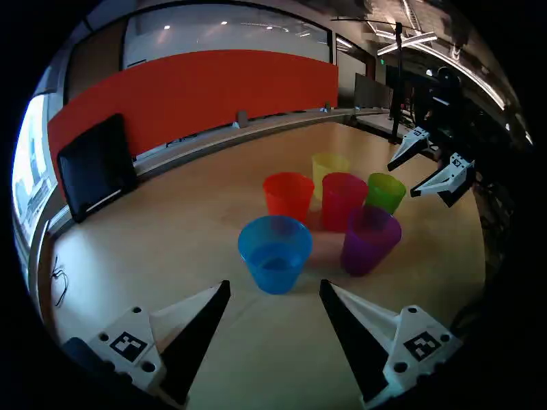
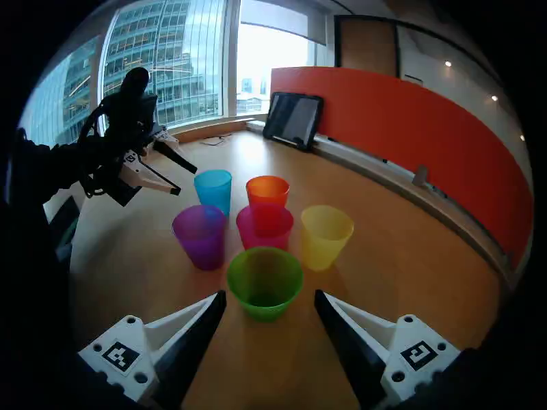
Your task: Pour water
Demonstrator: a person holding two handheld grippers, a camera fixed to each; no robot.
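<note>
Six coloured cups (image 1: pixel 342 198) clustered on the table (image 1: pixel 171 225), both tongs wide and empty
The left tongs (image 1: pixel 274 283) gape toward the blue cup (image 1: pixel 275 253) just ahead at 12 o'clock, the purple cup (image 1: pixel 369 239) at 1 o'clock; the right tongs (image 2: pixel 269 293) gape toward the green cup (image 2: pixel 265 281) at 12 o'clock, neither touching
</note>
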